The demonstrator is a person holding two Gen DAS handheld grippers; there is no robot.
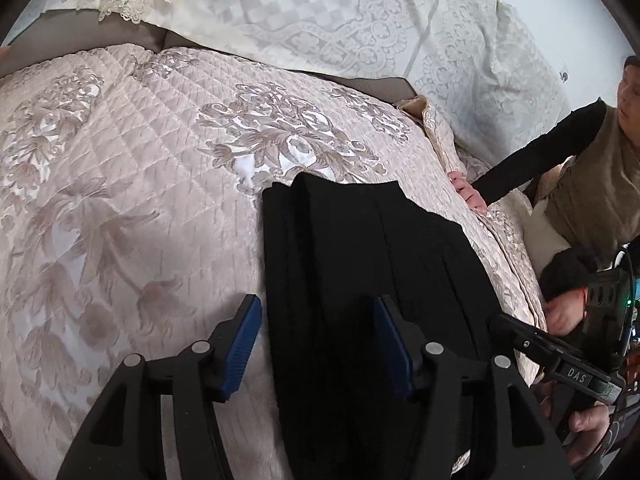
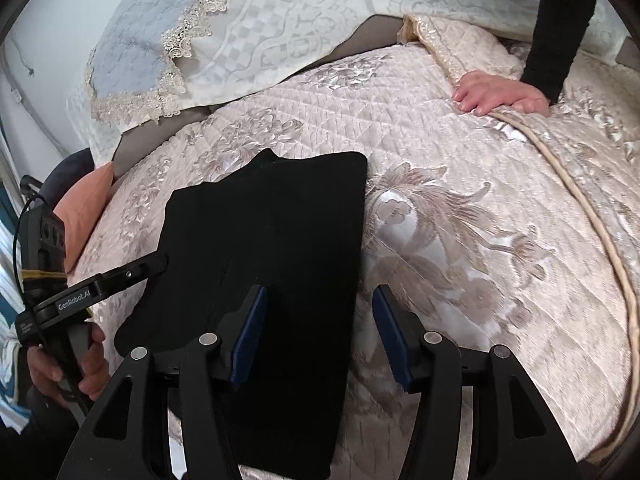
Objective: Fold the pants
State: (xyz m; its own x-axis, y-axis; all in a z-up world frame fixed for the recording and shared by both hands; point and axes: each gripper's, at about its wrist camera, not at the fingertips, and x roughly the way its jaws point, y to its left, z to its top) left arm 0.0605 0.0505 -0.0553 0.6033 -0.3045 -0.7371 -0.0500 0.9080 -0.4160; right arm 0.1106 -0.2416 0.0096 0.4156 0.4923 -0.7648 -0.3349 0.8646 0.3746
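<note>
The black pants (image 1: 360, 264) lie folded lengthwise on the quilted floral bedspread (image 1: 120, 208); they also show in the right wrist view (image 2: 276, 232). My left gripper (image 1: 318, 338) is open above the pants' left edge, holding nothing. My right gripper (image 2: 318, 334) is open above the pants' right edge, holding nothing. The right gripper's finger shows at the right in the left wrist view (image 1: 532, 340). The left gripper's finger shows at the left in the right wrist view (image 2: 132, 272).
A second person (image 1: 600, 160) leans at the bed's right side with a hand (image 2: 496, 96) pressed on the bedspread (image 2: 480, 240). Lace-trimmed white pillows (image 2: 248, 32) lie at the head of the bed. An orange cushion (image 2: 86, 208) sits at the left edge.
</note>
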